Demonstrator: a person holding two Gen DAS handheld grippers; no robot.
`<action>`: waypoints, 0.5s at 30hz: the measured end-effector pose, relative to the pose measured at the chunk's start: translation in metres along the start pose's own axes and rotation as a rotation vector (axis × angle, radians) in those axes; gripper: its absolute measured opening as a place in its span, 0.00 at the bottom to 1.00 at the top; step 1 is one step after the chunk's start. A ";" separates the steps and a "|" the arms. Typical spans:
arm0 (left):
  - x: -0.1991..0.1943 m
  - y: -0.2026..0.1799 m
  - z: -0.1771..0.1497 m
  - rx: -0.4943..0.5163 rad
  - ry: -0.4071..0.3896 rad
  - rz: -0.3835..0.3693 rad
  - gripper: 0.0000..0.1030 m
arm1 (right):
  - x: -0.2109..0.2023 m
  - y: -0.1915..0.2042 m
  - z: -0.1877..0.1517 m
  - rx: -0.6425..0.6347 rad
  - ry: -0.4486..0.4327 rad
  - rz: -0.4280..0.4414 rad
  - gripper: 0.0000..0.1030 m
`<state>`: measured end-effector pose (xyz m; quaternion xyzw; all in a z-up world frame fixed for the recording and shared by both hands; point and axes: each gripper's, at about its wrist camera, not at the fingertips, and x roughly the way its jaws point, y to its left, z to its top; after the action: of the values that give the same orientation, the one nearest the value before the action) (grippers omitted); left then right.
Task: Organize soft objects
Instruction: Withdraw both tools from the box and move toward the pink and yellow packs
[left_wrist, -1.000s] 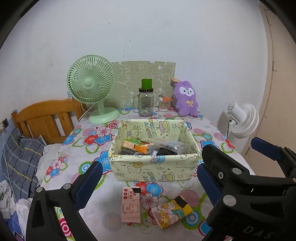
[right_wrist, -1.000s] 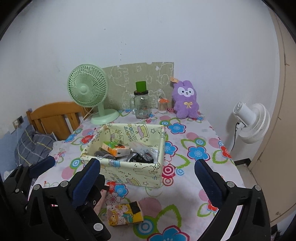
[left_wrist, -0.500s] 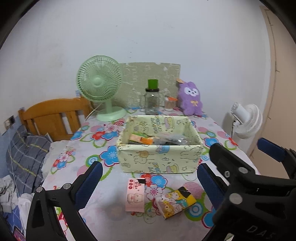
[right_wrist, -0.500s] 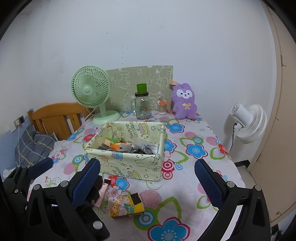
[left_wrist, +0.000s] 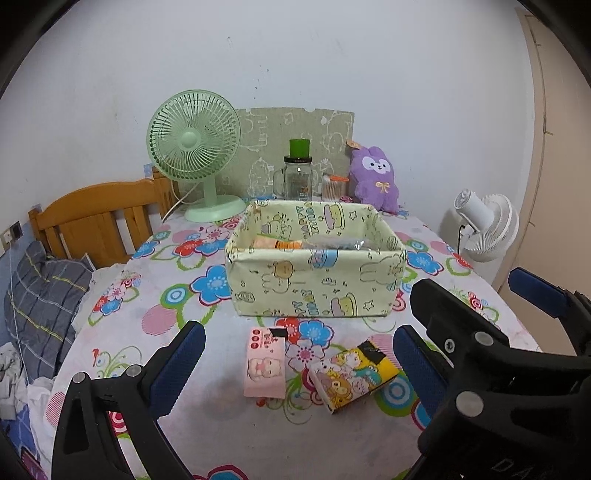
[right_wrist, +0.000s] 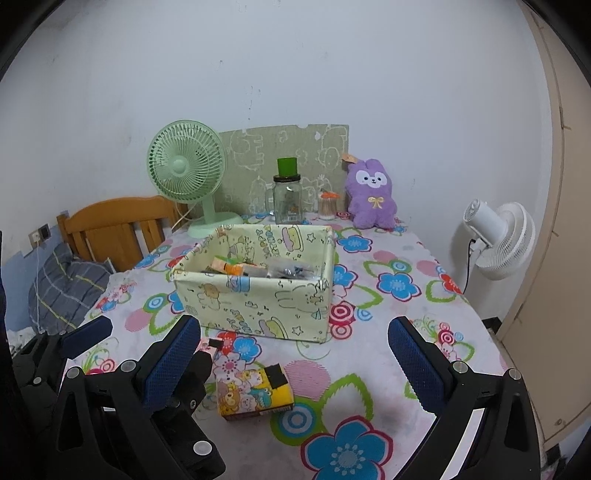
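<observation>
Our left gripper and right gripper both gape, holding nothing. Pink tissue pack lies at left's 12 o'clock, long axis 12–6, nearer left. Yellow pack beside it; fabric bin beyond.

On the table we note a fabric storage box at centre, several packets inside it. Before the box lie two tissue packs: one to the left, the other just right of it, apart. Behind the box, along the wall, from left to right: desk fan, glass jar, cotton-swab container, plush rabbit; a board leans behind them. Left of the table, a wooden headboard and pillow. Right of it, a standing fan.
</observation>
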<state>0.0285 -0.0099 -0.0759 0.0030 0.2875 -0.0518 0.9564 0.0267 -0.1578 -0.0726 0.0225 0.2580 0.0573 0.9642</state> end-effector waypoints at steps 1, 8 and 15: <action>0.001 0.000 -0.001 0.001 0.003 0.001 1.00 | 0.001 0.001 -0.002 -0.001 0.004 -0.002 0.97; 0.014 0.002 -0.017 0.010 0.040 0.012 1.00 | 0.010 0.007 -0.017 -0.025 0.037 -0.010 0.95; 0.028 0.008 -0.034 0.018 0.104 0.023 0.98 | 0.030 0.012 -0.034 -0.018 0.095 0.021 0.95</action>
<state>0.0340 -0.0035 -0.1196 0.0177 0.3363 -0.0432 0.9406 0.0344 -0.1418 -0.1163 0.0140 0.3029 0.0708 0.9503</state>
